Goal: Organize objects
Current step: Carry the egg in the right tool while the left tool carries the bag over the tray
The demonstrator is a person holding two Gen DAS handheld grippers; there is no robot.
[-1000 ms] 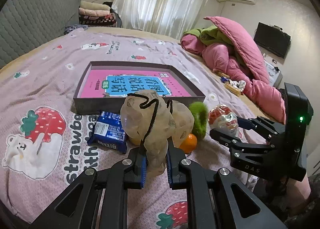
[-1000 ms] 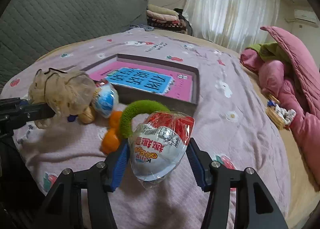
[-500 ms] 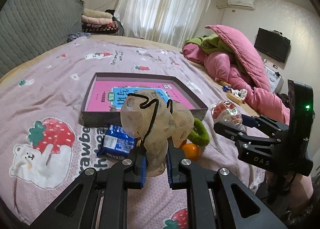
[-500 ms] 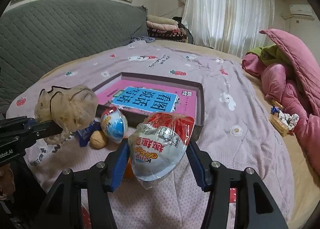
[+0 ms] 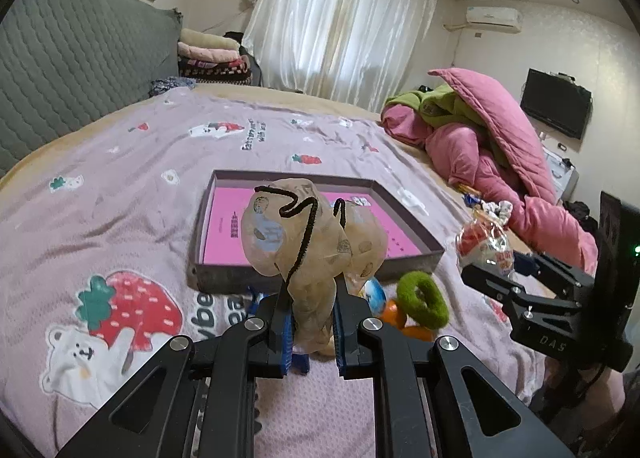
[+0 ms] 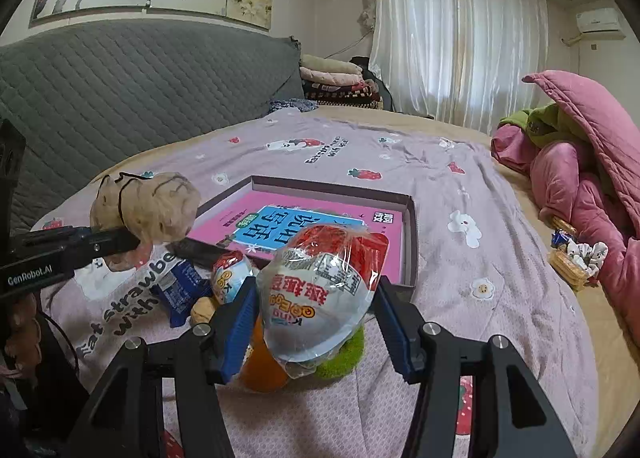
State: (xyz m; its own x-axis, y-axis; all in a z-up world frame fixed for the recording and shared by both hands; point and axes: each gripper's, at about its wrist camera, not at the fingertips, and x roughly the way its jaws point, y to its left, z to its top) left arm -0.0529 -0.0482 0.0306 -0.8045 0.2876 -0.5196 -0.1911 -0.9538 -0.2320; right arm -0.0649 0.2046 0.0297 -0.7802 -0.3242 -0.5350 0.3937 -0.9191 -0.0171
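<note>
My left gripper [image 5: 311, 322] is shut on a beige drawstring pouch [image 5: 304, 238] with a black cord, held above the bedspread in front of a shallow grey box [image 5: 320, 270] with a pink book in it. My right gripper [image 6: 316, 322] is shut on a red-and-white wrapped toy egg [image 6: 320, 290], also lifted off the bed. In the left wrist view that egg [image 5: 486, 244] shows at the right. On the bedspread below lie a green fuzzy ring [image 5: 422, 300], an orange ball [image 5: 394, 312], a blue snack packet [image 6: 178, 286], a smaller blue egg [image 6: 230, 276] and a tan lump [image 6: 202, 310].
The pink bedspread [image 5: 120, 218] has strawberry and bear prints. A grey quilted headboard [image 6: 120, 98] runs along the left. Pink and green quilts [image 5: 492, 146] are heaped at the right, with a small wicker basket [image 6: 572, 262] beside them. Folded blankets [image 5: 212, 58] sit at the far end.
Both grippers have risen with their loads, and the views have tipped upward. The box and the small items on the bed now sit lower and farther below the held pouch and egg.
</note>
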